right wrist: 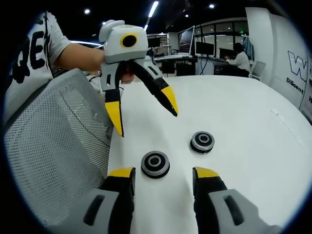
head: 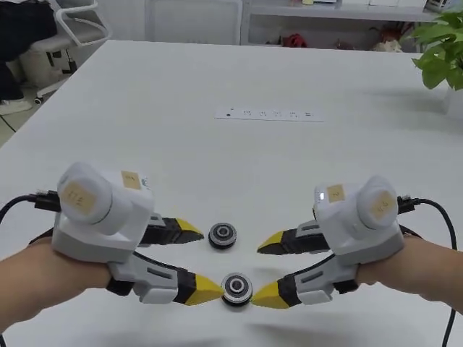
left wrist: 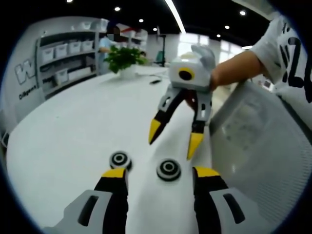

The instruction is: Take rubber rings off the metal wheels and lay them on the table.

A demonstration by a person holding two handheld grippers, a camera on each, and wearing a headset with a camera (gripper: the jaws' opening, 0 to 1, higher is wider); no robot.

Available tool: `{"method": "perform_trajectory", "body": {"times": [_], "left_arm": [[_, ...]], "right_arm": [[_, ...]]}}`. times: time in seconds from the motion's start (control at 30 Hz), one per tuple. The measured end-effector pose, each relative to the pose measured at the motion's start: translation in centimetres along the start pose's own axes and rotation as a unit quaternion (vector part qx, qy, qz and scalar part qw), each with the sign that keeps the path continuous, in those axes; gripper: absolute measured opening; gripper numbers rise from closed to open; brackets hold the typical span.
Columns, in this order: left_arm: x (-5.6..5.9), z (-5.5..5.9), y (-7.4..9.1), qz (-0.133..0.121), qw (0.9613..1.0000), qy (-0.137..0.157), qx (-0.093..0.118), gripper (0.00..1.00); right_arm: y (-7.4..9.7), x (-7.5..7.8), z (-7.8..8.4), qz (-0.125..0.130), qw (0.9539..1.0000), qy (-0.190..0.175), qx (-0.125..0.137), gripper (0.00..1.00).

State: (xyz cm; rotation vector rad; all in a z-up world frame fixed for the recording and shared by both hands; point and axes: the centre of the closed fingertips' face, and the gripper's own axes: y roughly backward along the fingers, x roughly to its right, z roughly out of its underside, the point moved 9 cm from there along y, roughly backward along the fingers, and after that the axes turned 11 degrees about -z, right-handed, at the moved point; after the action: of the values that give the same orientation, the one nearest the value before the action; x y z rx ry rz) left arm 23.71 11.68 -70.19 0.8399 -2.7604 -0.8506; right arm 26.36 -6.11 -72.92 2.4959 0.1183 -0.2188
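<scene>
While the left gripper (head: 210, 262) and right gripper (head: 256, 273) face each other with fingers (head: 173, 230) spread and empty, the near wheel (head: 236, 288) lies on the bench (head: 217, 144) between their lower tips, the second wheel (head: 222, 236) just beyond.

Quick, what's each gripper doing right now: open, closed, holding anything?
Left gripper: open, holding nothing.
Right gripper: open, holding nothing.
</scene>
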Motion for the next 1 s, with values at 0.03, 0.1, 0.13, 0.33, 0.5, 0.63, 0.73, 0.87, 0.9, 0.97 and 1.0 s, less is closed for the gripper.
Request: {"method": "perform_trajectory", "body": {"times": [0.03,0.1,0.13,0.33,0.5,0.63,0.73,0.87,0.9,0.97,1.0], "left_arm": [[0.0,0.0,-0.1,0.001,1.0,0.0,0.0,0.54],[0.0,0.2,-0.2,0.003,1.0,-0.001,-0.004,0.54],[0.0,0.2,-0.3,0.004,1.0,-0.002,-0.005,0.53],[0.2,0.5,-0.7,0.014,0.9998,-0.007,-0.012,0.5],[0.3,0.6,-1.1,0.021,0.9996,-0.01,-0.015,0.49],[0.4,0.8,-1.5,0.028,0.9993,-0.014,-0.022,0.48],[0.5,0.8,-1.7,0.031,0.9991,-0.017,-0.024,0.47],[0.6,0.8,-2.0,0.036,0.9989,-0.016,-0.024,0.44],[0.6,0.8,-2.0,0.037,0.9989,-0.016,-0.024,0.44],[0.7,0.9,-2.1,0.039,0.9988,-0.015,-0.026,0.43],[0.7,0.9,-2.2,0.04,0.9988,-0.015,-0.026,0.42]], "right_arm": [[-0.1,0.0,0.0,-0.001,1.0,-0.001,0.001,0.44],[-0.2,-0.1,0.0,-0.003,1.0,-0.001,0.002,0.42],[-0.3,-0.1,0.0,-0.004,1.0,0.0,0.001,0.42],[-0.7,-0.2,0.3,-0.01,0.9999,0.003,-0.005,0.39],[-1.0,-0.2,0.4,-0.014,0.9999,0.001,-0.009,0.37],[-1.2,-0.3,0.6,-0.018,0.9998,0.003,-0.012,0.36],[-1.5,-0.3,0.7,-0.02,0.9996,0.005,-0.017,0.35],[-1.7,-0.4,0.9,-0.024,0.9995,0.006,-0.02,0.33],[-1.7,-0.4,0.9,-0.024,0.9995,0.007,-0.02,0.33],[-1.7,-0.4,1.0,-0.025,0.9995,0.007,-0.02,0.32],[-1.8,-0.5,1.0,-0.025,0.9994,0.008,-0.022,0.32]]}}
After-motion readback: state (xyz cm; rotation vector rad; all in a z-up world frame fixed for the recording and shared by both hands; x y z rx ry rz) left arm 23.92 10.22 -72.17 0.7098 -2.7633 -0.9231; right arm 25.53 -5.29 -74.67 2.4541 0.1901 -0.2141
